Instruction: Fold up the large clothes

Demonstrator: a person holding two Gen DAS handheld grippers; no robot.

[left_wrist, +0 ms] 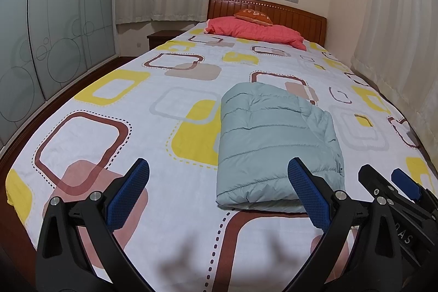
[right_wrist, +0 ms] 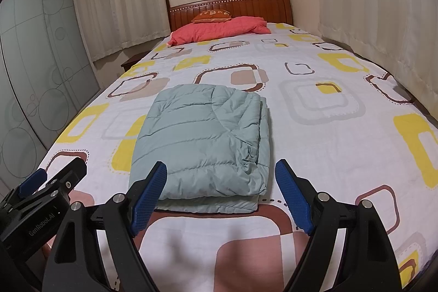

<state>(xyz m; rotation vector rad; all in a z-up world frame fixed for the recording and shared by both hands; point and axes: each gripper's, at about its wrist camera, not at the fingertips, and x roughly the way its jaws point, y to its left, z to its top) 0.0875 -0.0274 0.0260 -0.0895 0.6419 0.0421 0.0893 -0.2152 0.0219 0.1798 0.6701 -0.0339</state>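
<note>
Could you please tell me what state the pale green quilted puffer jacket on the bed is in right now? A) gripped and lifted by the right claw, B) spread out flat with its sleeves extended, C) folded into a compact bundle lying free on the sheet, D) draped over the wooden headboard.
C: the pale green quilted puffer jacket lies folded in layers on the patterned bed sheet, with the open left claw and open right claw both clear of it.

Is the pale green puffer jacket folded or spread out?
Folded: the pale green puffer jacket lies as a compact stacked rectangle, layers visible at its near edge.
</note>
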